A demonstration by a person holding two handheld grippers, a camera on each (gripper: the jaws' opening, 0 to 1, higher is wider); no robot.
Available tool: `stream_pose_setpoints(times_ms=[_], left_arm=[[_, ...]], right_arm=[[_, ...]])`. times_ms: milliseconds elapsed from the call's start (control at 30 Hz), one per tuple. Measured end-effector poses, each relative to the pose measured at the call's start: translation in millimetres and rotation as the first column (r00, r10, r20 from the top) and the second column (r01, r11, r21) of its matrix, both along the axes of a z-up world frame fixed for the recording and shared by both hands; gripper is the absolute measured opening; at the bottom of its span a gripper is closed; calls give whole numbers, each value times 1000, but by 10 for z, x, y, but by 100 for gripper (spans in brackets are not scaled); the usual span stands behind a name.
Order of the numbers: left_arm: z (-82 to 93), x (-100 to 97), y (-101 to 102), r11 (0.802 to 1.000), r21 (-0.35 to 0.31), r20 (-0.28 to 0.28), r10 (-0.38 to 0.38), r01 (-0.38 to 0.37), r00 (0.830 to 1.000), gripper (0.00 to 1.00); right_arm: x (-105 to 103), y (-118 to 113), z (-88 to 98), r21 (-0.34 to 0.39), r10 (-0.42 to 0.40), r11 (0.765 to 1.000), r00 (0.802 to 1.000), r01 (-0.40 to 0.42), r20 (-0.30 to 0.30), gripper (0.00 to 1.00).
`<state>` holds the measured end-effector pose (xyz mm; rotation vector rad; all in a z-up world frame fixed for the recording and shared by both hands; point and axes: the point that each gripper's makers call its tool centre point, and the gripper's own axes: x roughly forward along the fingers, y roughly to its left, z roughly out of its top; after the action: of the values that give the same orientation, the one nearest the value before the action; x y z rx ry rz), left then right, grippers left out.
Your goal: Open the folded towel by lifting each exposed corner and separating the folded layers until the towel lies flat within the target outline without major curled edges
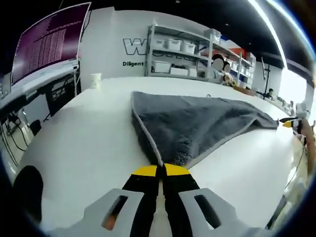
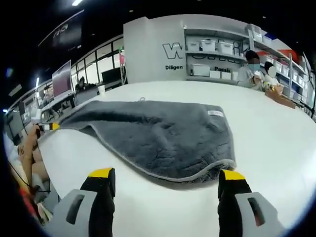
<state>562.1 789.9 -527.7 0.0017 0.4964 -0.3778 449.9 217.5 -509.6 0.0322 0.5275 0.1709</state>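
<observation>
Towel (image 1: 197, 126): grey, plush, pale piped edge; spread across the white table (image 1: 89, 143), partly folded, with a small white label (image 2: 215, 113) near one edge in the right gripper view.

Left gripper (image 1: 160, 170): yellow-tipped black jaws pressed together at the towel's nearest corner, the piped edge running down into the seam between them; the corner appears pinched there.

Right gripper (image 2: 166, 175): jaws spread wide, one on each side of the towel's nearest rounded edge, which lifts slightly off the table; its right tip touches or overlaps the towel's edge, and the left tip stands apart on bare table.

White cup (image 1: 96, 80): on the table beyond the towel's far corner.

Monitor (image 1: 47, 44): off the table, beyond the cup's side of the towel.

Shelving (image 2: 217, 61): behind the towel, carrying white bins; seated people beside it.
</observation>
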Motion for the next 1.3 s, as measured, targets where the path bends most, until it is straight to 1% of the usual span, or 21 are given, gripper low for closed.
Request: stream_pose_setpoints(times_ms=[100, 333, 467, 667, 933, 1167, 1300], left_arm=[[-7, -15, 25, 1000, 6, -8, -1, 1, 1000, 2], [-10, -68, 114, 999, 43, -18, 18, -18, 1000, 2], [-13, -96, 142, 999, 24, -15, 24, -24, 1000, 2], [-9, -200, 143, 999, 30, -32, 12, -11, 999, 2], [7, -295, 130, 999, 36, -40, 3, -2, 999, 2], [28, -383, 137, 998, 62, -49, -4, 7, 999, 2], [17, -388, 145, 997, 76, -44, -6, 10, 999, 3]], right_arm=[[-8, -3, -11, 1, -1, 1000, 1000, 1, -3, 86], [-22, -10, -9, 5, -3, 1000, 1000, 3, 0, 85], [-38, -9, -22, 9, -4, 1000, 1000, 4, -1, 85], [-60, -6, -25, 13, -8, 1000, 1000, 8, 2, 85], [-75, 26, -9, 18, -4, 1000, 1000, 3, 10, 85], [-94, 26, -3, 21, -5, 1000, 1000, 5, 15, 84], [-105, 42, -5, 22, -2, 1000, 1000, 2, 17, 84]])
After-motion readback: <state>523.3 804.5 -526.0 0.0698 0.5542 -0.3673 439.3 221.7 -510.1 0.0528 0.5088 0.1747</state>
